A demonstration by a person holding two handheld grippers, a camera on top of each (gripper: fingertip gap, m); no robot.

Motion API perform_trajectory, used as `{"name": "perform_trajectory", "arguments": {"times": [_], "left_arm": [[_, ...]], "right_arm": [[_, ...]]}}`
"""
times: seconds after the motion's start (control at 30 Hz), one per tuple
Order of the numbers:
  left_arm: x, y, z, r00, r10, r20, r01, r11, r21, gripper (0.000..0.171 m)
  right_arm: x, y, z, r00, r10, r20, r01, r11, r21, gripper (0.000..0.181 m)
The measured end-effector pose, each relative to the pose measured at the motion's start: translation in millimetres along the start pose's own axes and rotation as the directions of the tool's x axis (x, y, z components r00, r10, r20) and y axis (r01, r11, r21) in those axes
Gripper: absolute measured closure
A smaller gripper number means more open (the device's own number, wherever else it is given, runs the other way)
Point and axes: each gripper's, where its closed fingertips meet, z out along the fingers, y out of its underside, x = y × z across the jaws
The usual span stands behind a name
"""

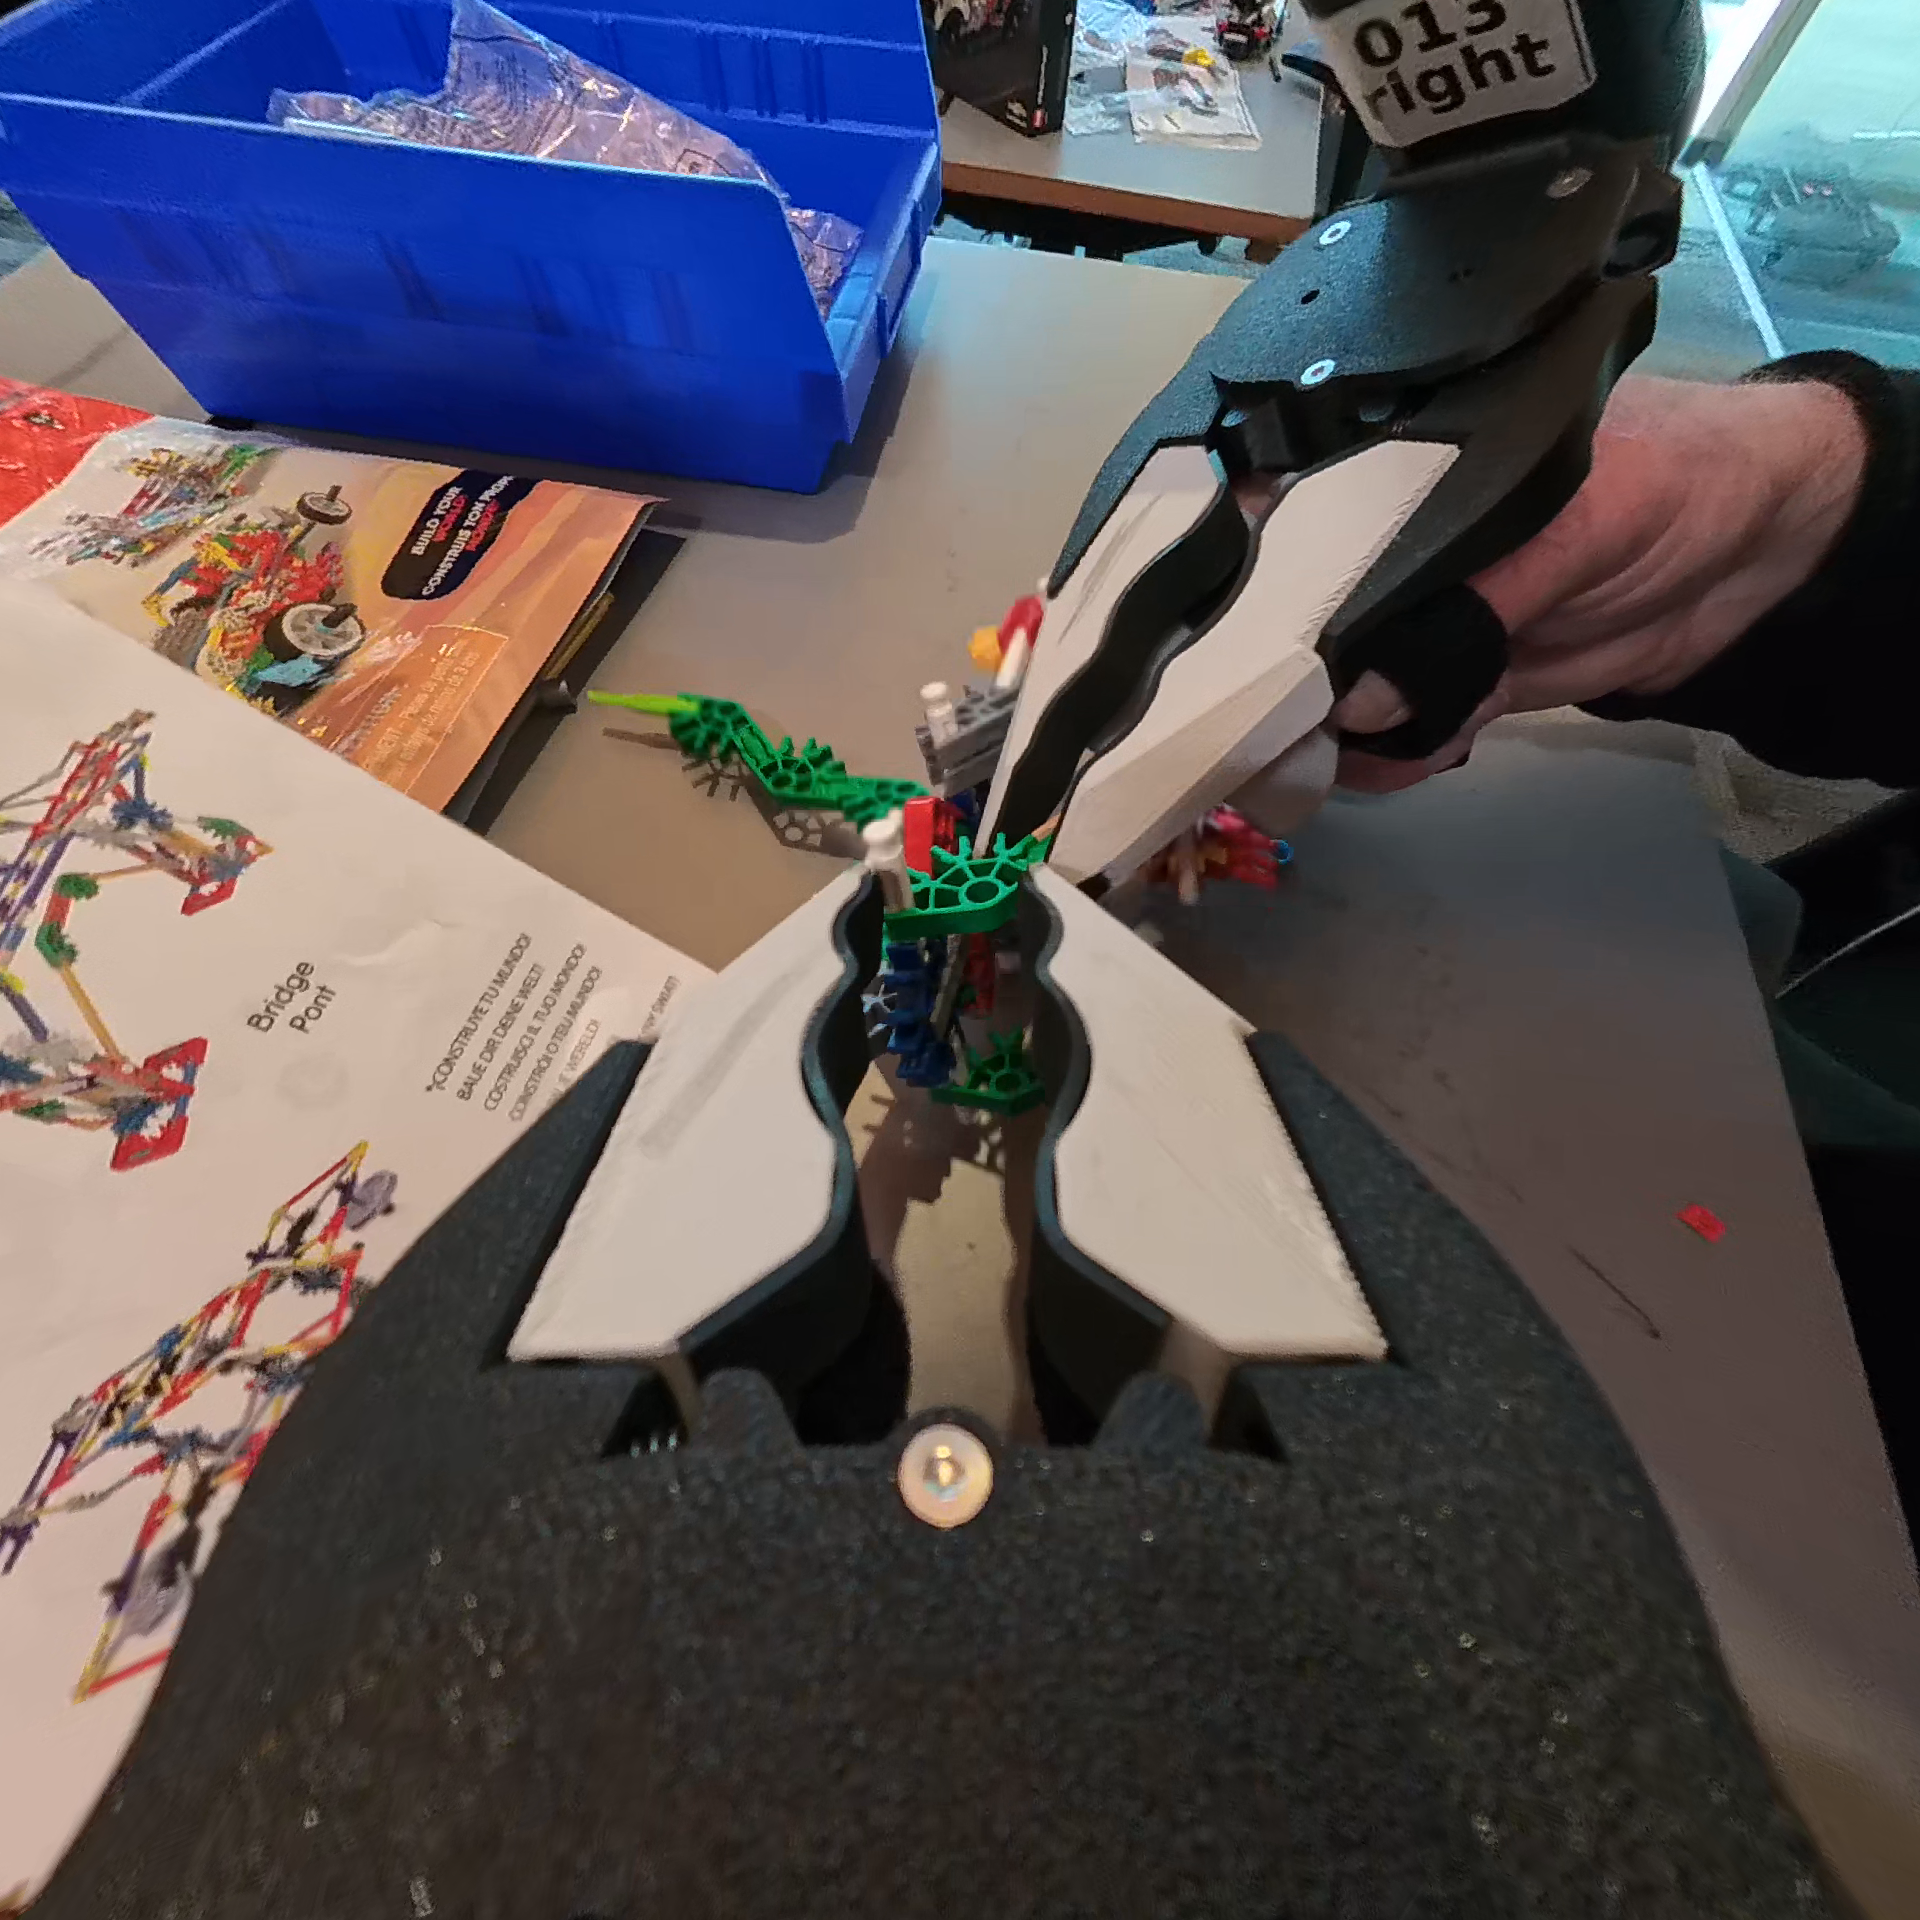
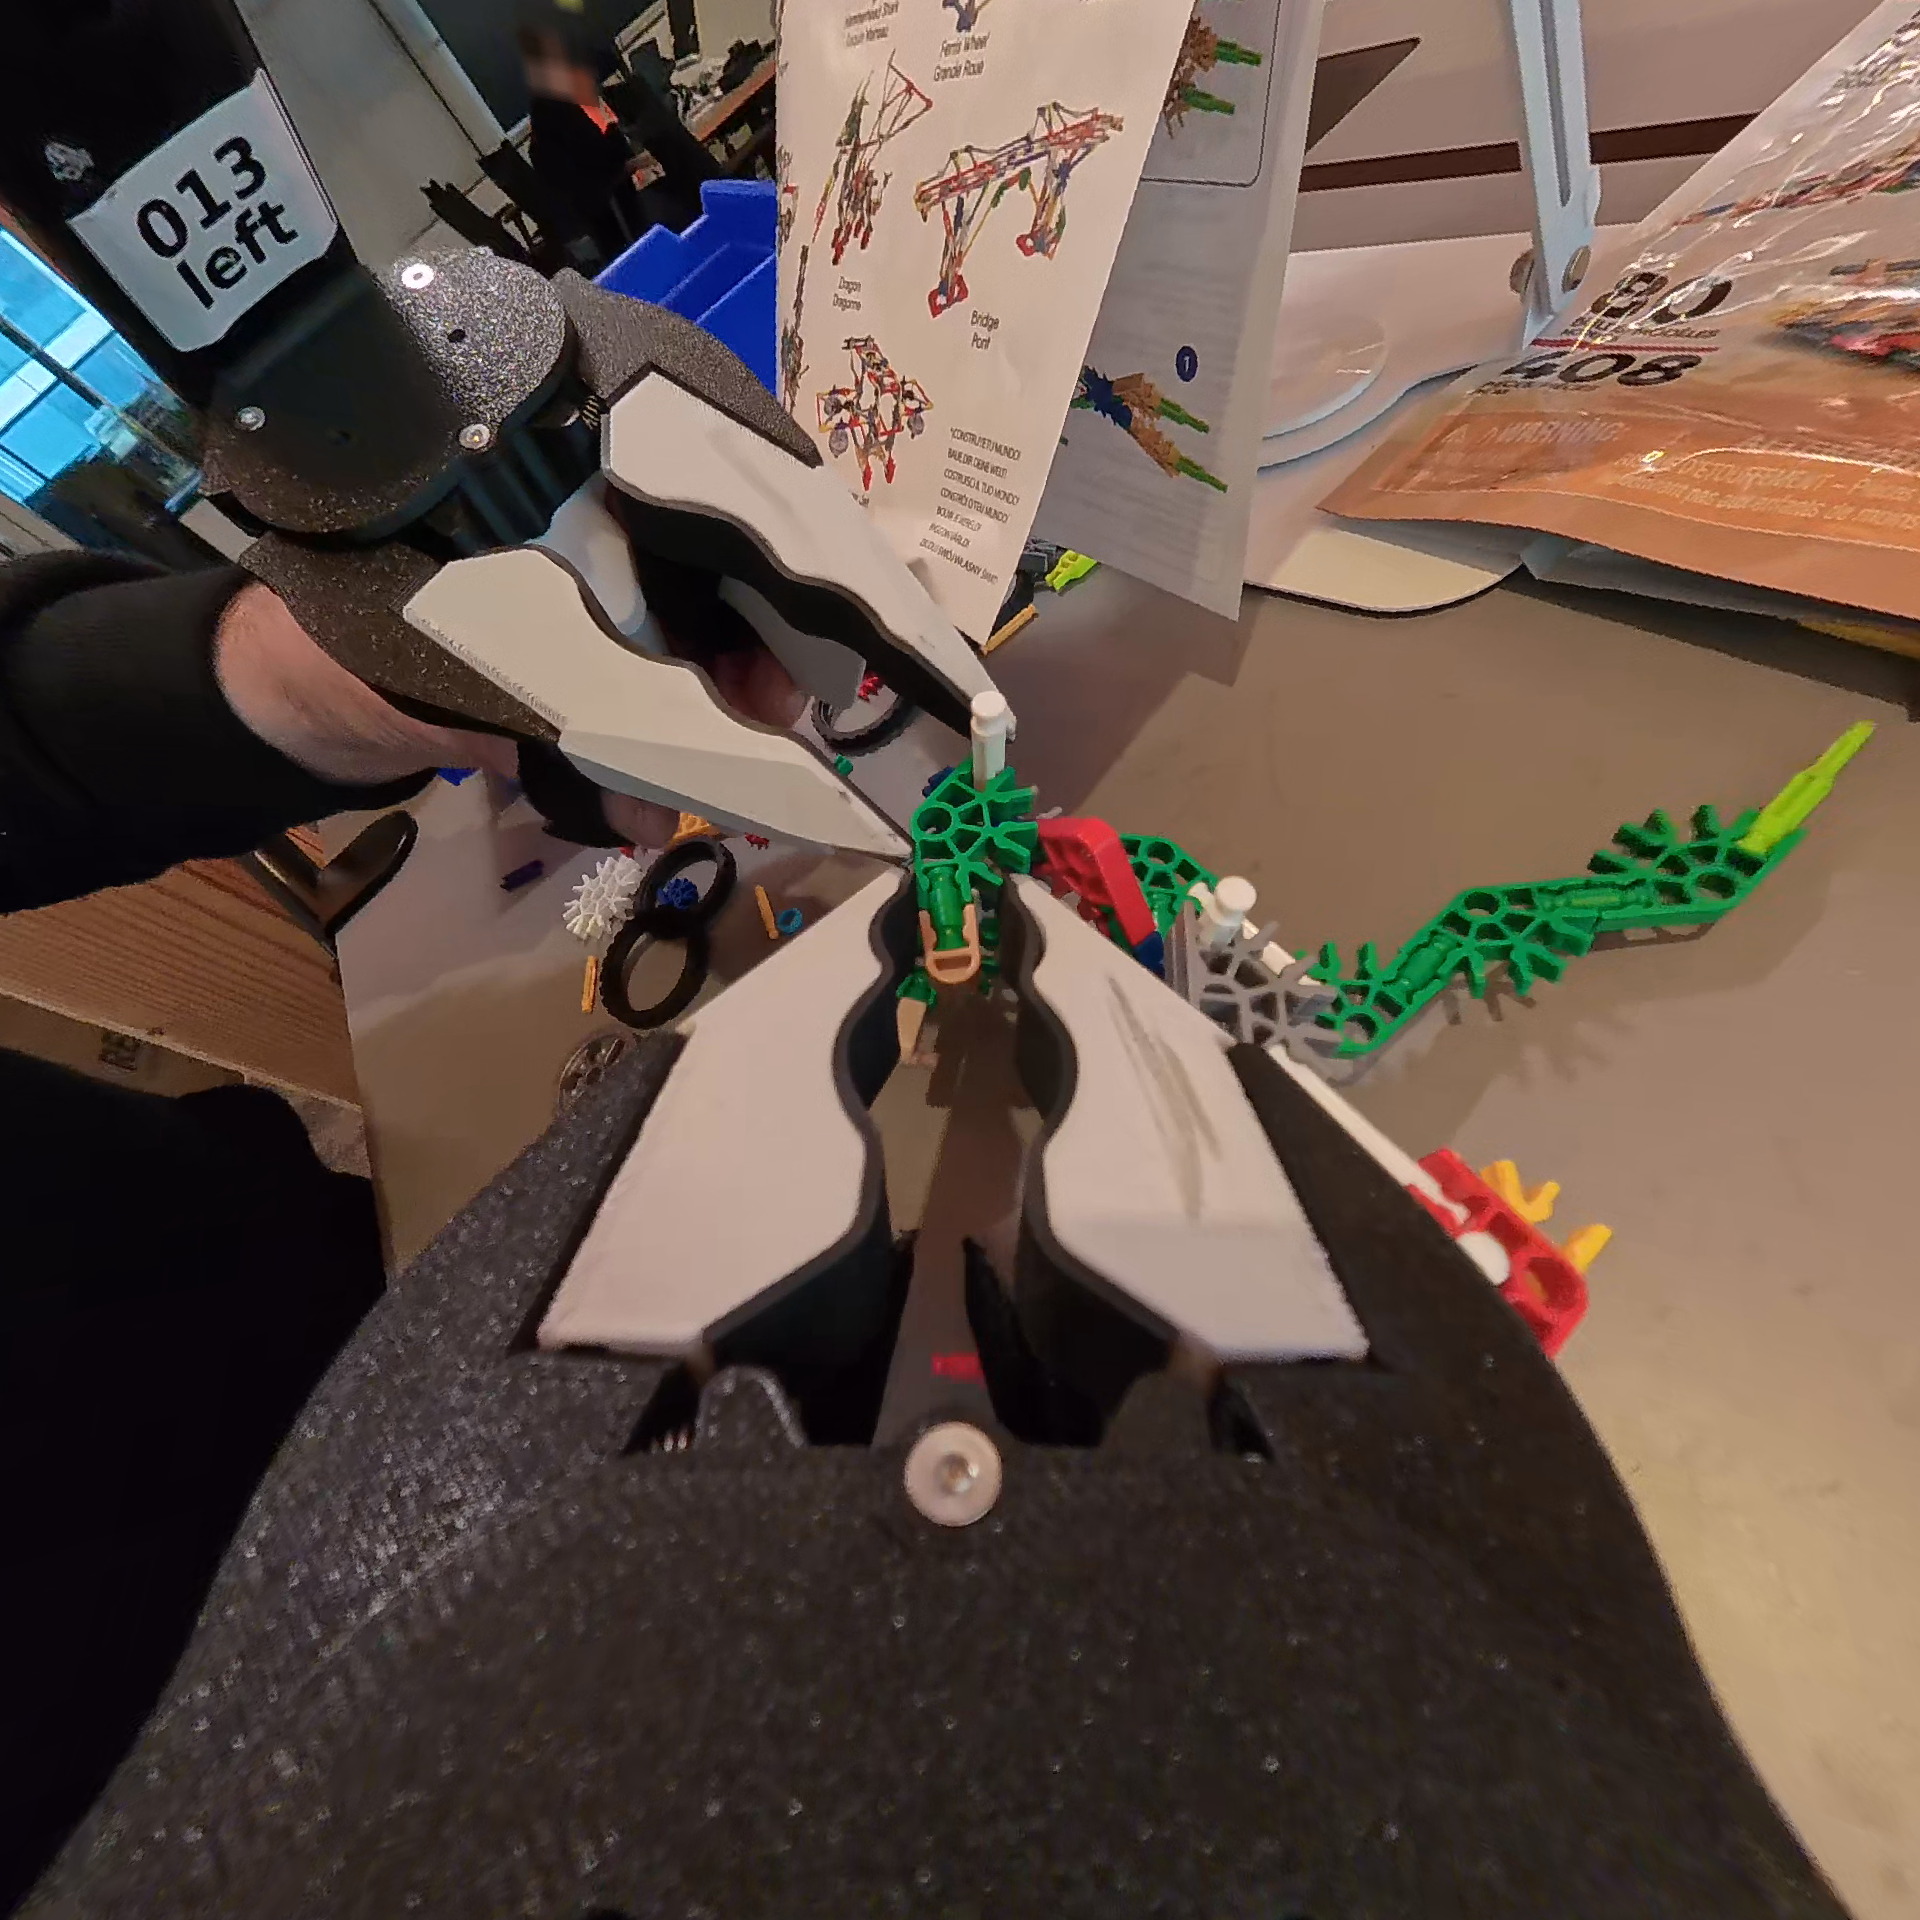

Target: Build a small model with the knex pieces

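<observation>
Left gripper (image 1: 951,883): fingers pinch the green connector (image 1: 966,883) at the top of the toy model (image 1: 935,997); a white rod (image 1: 885,847) stands beside the left fingertip.
Right gripper (image 2: 961,914): fingers close on a green rod with tan clip (image 2: 948,935) on the same model, just below the connector.
Model: held above the grey table (image 1: 1455,1039), between both grippers, whose tips nearly touch.
Green tail (image 2: 1558,914): a chain of green connectors running from the model down onto the table, ending in a lime tip.
Instruction sheet (image 1: 312,987): lies left of the left gripper.
Blue bin (image 1: 520,260): at the table's far left.
Black tyres (image 2: 665,935): on the table beside the left gripper.
</observation>
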Motion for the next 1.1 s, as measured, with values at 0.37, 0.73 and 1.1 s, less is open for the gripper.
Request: {"name": "perform_trajectory", "arguments": {"times": [0.37, 0.73, 1.1], "left_arm": [[-4.4, 0.8, 2.5, 0.999, 0.016, 0.029, -0.018, 0.999, 0.051, 0.151], [-9.5, 3.7, 2.7, 1.000, 0.003, 0.024, -0.005, 0.998, 0.061, 0.152], [-13.9, 1.5, 1.7, 0.995, -0.098, 0.010, 0.097, 0.992, 0.086, 0.152]], "right_arm": [[5.3, -1.9, 1.9, 1.000, -0.018, 0.001, 0.018, 1.000, -0.020, 0.170], [8.3, -3.8, 5.5, 0.999, -0.052, -0.005, 0.051, 0.997, -0.054, 0.170], [10.4, -8.1, 5.6, 0.983, -0.183, -0.035, 0.176, 0.975, -0.137, 0.170]]}}
